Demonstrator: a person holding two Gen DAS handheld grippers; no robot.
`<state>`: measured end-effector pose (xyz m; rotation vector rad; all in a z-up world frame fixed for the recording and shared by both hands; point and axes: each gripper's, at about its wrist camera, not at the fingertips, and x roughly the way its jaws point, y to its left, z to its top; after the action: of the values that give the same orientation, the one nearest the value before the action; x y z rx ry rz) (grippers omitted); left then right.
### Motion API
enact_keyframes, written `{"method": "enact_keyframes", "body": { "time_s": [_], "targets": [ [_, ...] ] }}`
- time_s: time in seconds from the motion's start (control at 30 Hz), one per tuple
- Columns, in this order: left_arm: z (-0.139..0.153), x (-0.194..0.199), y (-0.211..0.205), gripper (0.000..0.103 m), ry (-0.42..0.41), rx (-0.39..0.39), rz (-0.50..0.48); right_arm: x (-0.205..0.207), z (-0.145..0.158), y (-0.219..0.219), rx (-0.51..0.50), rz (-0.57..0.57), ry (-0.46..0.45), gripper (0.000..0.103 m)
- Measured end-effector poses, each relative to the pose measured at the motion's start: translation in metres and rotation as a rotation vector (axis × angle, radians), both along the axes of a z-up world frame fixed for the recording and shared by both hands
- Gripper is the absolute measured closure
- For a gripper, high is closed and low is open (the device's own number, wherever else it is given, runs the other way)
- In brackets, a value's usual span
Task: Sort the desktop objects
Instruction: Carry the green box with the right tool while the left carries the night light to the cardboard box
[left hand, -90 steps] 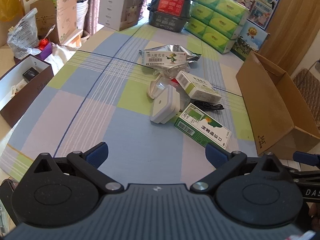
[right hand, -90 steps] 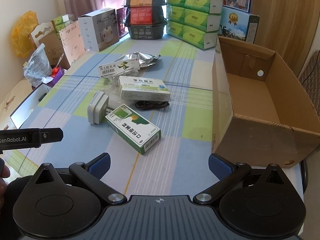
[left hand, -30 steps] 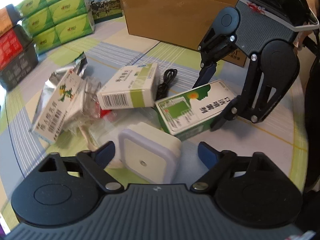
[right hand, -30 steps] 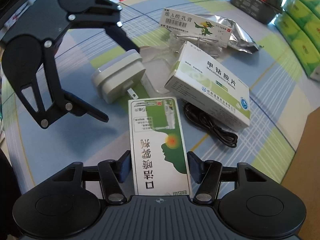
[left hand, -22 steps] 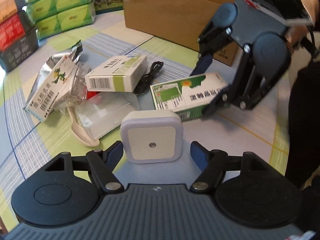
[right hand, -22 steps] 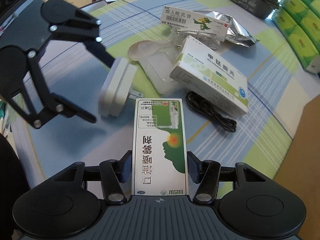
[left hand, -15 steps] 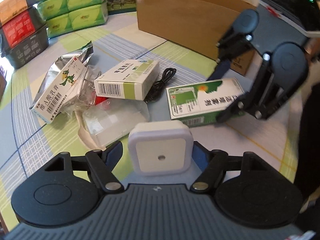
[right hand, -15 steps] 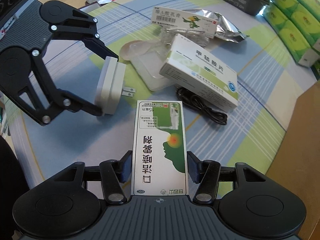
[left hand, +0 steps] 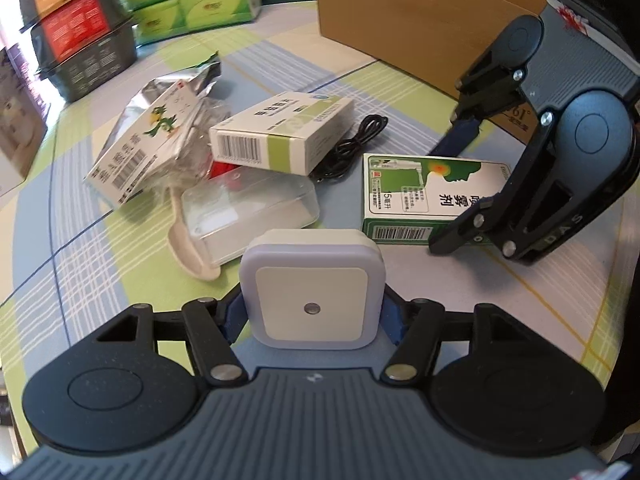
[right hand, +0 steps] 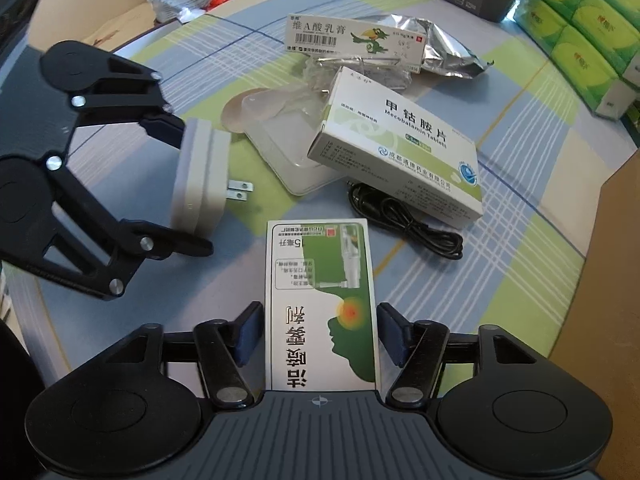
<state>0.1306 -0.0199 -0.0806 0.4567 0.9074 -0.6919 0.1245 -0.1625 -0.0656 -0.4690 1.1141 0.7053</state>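
The white plug-in night light [left hand: 313, 289] sits squeezed between the blue pads of the left gripper [left hand: 313, 312], its square face turned to the left wrist camera; from the right wrist view it shows edge-on [right hand: 200, 182], two metal prongs pointing toward the pile, and it seems held just above the checked tablecloth [left hand: 120, 240], though I can't tell for sure. Over on the other side, the right gripper [right hand: 320, 334] has its jaws pressed in on the green and white spray box [right hand: 322, 304], one pad on each long side, the box lying flat along the fingers; the left wrist view catches that same box [left hand: 430, 196] with the right gripper's black linkage [left hand: 468, 184] clamped over its far end. Between the two, the heap: a clear plastic case [left hand: 248, 210] with a pale spoon [left hand: 186, 246] tucked against it, a white and green tablet box [right hand: 396, 152] resting tilted on the case's edge, and a black cable [right hand: 404, 224] coiled just beside it, partly under it. Farther back lies a long ointment box with a green bird [right hand: 354, 42] on top of a silver foil pouch [right hand: 452, 58]. The cardboard box [left hand: 416, 20] stands open at the table's edge, behind the right gripper.
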Motion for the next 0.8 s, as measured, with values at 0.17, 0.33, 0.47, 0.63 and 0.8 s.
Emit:
{"method": "enact_keyframes", "body": {
  "time_s": [0.17, 0.33, 0.47, 0.63, 0.8],
  "targets": [
    [0.020, -0.009, 0.002, 0.042, -0.008, 0.002, 0.053, -0.005, 0.021, -0.005, 0.052, -0.040, -0.023, 0.051],
    [0.053, -0.020, 0.001, 0.042, -0.019, -0.020, 0.116, -0.017, 0.061, -0.014, 0.106, -0.079, -0.088, 0.051],
    [0.083, -0.033, -0.006, 0.042, -0.040, -0.044, 0.142, -0.030, 0.098, -0.024, 0.150, -0.101, -0.150, 0.051],
    [0.120, -0.045, -0.025, 0.042, -0.051, -0.088, 0.170, -0.047, 0.143, -0.048, 0.208, -0.140, -0.234, 0.051],
    [0.148, -0.048, -0.057, 0.042, -0.047, -0.123, 0.170, -0.058, 0.177, -0.087, 0.212, -0.201, -0.306, 0.051]
  ]
}}
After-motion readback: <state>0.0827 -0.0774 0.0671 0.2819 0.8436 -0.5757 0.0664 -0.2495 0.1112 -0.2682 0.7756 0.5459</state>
